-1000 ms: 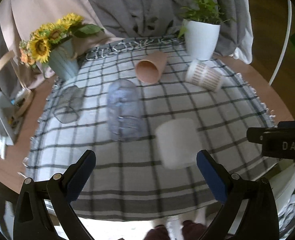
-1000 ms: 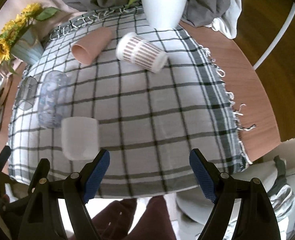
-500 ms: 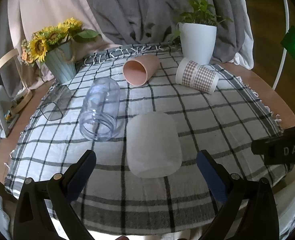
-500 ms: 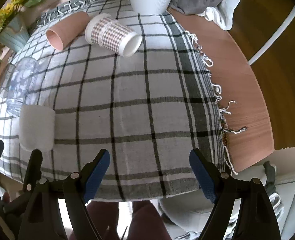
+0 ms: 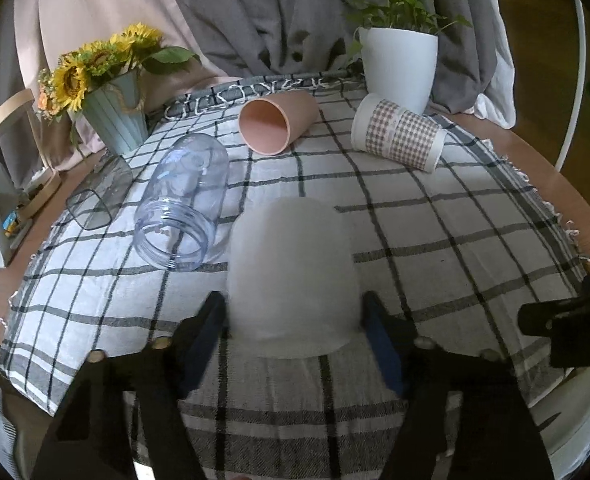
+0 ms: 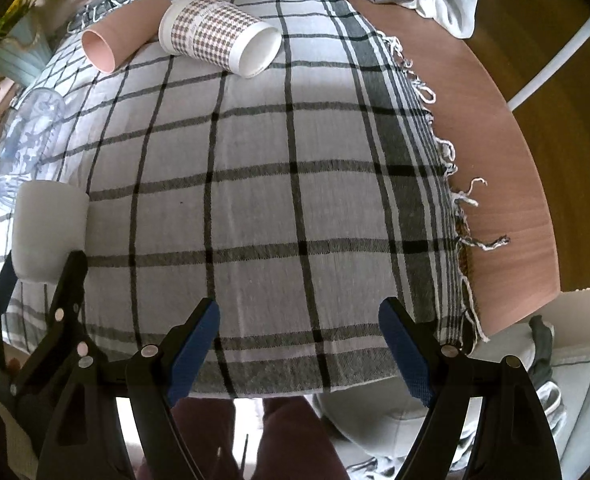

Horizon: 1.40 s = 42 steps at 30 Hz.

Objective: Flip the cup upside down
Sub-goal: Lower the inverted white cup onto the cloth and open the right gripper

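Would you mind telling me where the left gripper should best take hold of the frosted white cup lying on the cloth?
Grip the frosted white cup across its curved side walls near the end facing the left gripper, coming in low along the checked cloth. It lies on its side with that end between the fingers, so the walls are likely the easiest surfaces to pinch.

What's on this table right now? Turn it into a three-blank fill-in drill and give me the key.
1. The left gripper has one finger on each side of the frosted cup, which is ___ in colour.
2. The right gripper is ___ and holds nothing.
3. The pink cup lies on its ___, next to the checked paper cup.

Missing words: white; open; side
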{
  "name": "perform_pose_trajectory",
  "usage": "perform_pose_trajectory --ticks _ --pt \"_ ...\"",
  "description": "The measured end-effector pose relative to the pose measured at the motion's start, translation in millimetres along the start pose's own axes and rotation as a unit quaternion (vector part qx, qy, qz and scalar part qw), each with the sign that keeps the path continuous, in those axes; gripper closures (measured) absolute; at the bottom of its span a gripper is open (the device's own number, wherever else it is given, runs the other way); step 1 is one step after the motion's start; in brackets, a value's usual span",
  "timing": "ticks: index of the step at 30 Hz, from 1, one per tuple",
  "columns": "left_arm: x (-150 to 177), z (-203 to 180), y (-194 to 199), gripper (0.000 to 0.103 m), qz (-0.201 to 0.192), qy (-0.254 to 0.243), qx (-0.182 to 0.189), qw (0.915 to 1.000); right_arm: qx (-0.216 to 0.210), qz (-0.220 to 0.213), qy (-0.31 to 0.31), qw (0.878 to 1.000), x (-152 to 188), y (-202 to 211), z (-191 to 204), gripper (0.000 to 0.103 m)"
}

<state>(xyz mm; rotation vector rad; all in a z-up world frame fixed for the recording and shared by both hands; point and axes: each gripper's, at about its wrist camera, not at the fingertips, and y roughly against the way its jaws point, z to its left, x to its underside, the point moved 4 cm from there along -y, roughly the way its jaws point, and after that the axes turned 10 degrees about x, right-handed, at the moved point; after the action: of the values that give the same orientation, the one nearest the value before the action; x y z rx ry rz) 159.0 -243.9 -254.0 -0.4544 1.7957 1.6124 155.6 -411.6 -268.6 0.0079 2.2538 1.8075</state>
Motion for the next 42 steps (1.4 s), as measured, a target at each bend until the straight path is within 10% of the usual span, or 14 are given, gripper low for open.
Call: perform_pose_trajectory --ticks 42 --pt "-57.4 -2.7 -30.2 0.037 0.116 0.061 0.106 0.9857 -0.082 -0.012 -0.068 0.994 -41.2 8.8 -17.6 0.021"
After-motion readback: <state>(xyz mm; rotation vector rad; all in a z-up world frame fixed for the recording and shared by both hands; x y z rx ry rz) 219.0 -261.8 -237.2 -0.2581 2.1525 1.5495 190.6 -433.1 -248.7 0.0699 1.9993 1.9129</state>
